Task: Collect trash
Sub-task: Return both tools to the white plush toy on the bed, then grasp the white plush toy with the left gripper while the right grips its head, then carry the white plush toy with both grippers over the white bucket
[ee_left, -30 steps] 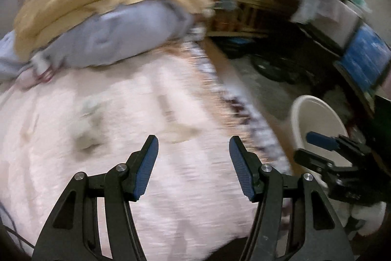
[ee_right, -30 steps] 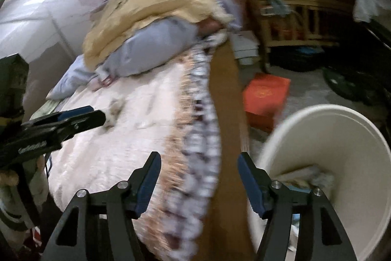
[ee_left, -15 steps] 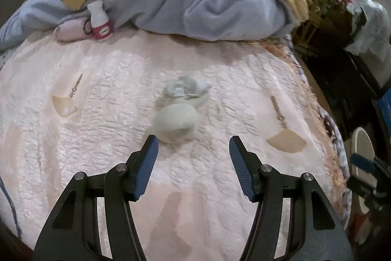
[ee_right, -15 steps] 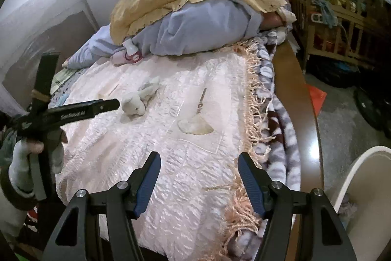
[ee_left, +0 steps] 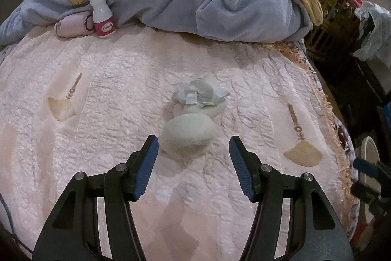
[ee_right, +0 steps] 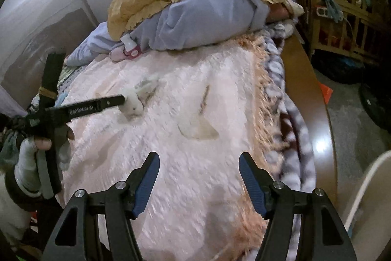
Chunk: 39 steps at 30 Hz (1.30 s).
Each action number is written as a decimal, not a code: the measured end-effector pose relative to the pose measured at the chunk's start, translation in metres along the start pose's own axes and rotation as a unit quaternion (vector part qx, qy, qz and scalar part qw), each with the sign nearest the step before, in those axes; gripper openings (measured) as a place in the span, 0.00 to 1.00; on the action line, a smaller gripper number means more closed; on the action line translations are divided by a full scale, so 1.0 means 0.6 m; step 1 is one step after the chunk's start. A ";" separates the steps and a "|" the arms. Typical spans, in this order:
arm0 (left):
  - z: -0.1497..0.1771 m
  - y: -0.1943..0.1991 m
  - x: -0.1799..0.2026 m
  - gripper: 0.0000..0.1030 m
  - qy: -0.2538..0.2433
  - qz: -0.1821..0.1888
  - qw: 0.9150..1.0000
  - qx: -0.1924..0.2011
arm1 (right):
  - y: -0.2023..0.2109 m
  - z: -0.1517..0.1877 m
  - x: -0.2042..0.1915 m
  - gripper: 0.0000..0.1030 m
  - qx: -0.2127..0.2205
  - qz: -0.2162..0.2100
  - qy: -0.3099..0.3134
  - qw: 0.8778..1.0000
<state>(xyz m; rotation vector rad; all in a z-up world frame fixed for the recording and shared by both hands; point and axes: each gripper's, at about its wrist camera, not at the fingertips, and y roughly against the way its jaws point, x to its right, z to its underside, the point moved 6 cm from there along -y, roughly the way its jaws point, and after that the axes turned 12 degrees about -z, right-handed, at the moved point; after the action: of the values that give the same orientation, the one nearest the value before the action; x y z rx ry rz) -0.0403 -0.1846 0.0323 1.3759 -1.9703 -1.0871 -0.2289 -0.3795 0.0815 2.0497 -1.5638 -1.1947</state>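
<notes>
A crumpled wad of tissue [ee_left: 199,92] lies mid-way across the pink quilted bedspread [ee_left: 102,94], touching a rounded cream bundle [ee_left: 188,136] just nearer the camera. The left gripper [ee_left: 191,155] hovers with its jaws spread wide, empty, the bundle just ahead of them. The right gripper [ee_right: 199,174], likewise spread and empty, hangs over the bedspread's fringed edge, well apart from the tissue. A white pill bottle [ee_left: 102,15] stands beyond it against the grey blanket [ee_left: 220,6].

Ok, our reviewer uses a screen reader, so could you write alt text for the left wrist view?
The open left gripper hovers just short of a cream wad with crumpled tissue behind it, on a pink quilted bedspread. Beyond, a white pill bottle stands against heaped blue and yellow blankets.
</notes>
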 end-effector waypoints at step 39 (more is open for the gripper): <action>0.031 0.040 0.041 0.44 -0.045 0.135 0.990 0.026 | -0.217 -0.176 -0.076 0.20 -0.046 -0.161 -0.055 0.984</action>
<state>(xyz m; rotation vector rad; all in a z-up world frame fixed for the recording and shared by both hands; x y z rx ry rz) -0.0759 -0.1973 0.0407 1.0624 -2.1872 -0.9920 -0.0672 -0.3164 0.0786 2.2680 -1.2236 -1.4869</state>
